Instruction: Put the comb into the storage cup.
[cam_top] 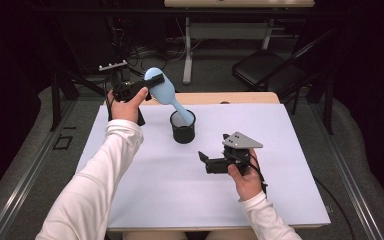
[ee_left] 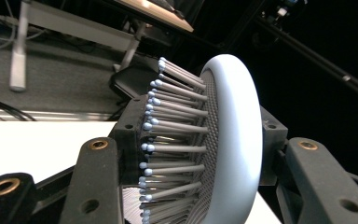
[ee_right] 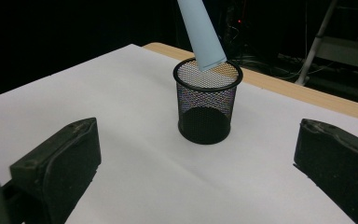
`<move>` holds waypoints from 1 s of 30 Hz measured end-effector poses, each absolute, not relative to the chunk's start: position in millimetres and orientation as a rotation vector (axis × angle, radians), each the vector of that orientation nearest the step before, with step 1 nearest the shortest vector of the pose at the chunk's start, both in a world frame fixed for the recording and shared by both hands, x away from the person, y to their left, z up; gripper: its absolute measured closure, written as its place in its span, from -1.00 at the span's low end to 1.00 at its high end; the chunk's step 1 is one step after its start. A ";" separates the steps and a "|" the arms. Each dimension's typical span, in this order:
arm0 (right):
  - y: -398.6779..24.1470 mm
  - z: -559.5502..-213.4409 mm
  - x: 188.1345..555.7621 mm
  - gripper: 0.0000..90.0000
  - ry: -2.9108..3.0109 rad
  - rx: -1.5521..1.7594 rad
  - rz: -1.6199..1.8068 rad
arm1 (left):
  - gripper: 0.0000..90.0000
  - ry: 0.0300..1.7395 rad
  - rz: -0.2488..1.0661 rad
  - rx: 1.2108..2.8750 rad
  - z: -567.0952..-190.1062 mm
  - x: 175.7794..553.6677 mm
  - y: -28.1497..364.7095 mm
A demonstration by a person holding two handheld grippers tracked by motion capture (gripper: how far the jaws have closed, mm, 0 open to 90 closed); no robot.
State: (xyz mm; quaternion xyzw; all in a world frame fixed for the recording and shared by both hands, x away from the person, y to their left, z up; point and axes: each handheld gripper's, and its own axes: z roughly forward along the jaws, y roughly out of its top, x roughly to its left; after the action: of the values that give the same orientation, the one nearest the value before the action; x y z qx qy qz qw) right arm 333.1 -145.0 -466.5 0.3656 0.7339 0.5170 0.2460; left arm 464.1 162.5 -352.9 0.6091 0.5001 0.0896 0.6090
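The left gripper (cam_top: 139, 89) clamps the light blue hairbrush (cam_top: 164, 90) by its bristled head, handle tilted toward five o'clock into the black mesh cup (cam_top: 183, 127) so it can drop in, while the right gripper (cam_top: 207, 162) waits with jaws spread wide at the cup's four o'clock.
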 end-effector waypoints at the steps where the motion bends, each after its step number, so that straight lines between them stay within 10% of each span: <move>1: -144.9 -466.6 333.2 -1.00 2.003 0.996 1.409 | 0.11 1.156 0.214 1.411 -353.0 464.5 162.3; 30: -144.3 -466.8 332.4 -0.97 2.005 0.984 1.398 | 0.11 1.064 0.418 1.525 -360.7 468.2 143.8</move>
State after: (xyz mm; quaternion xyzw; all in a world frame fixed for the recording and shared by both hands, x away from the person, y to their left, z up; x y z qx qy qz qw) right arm 332.4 -144.3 -466.8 0.3616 0.7367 0.5135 0.2507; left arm 468.2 143.8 -360.7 0.6523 0.4552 0.1788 0.5791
